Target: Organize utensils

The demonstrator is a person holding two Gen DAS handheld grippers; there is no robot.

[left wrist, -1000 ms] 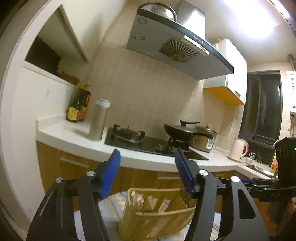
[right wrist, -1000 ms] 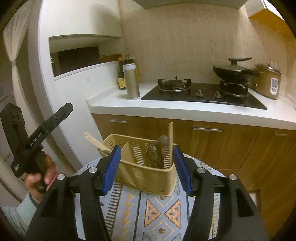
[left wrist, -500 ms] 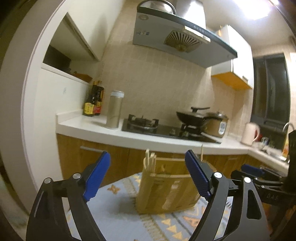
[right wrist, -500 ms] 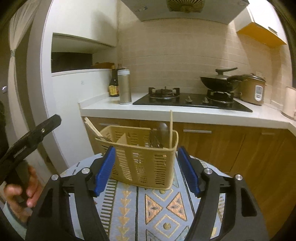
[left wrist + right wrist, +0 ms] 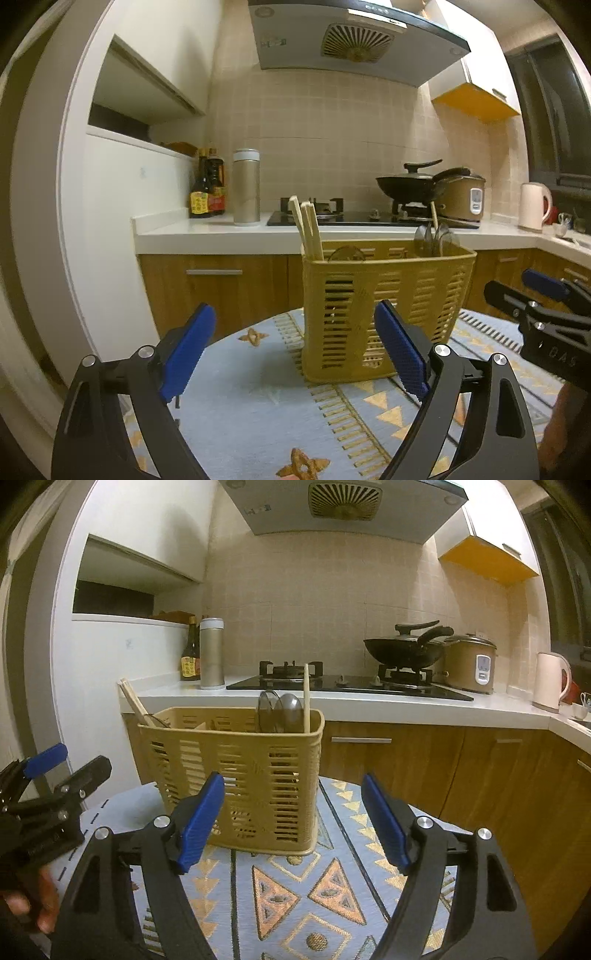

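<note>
While both grippers, left and right, are opening on nothing, the slotted yellow plastic basket beyond them holds wooden chopsticks and metal spoons.

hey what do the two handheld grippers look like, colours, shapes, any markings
Both match: the left gripper and right gripper have black frames with cut-out openings and silver round bolt heads, each carrying two flat blue fingers with finely textured pads. The right gripper's body, seen from the left wrist view, bears pale lettering too blurred to read. No cables or sleeves show.
</note>
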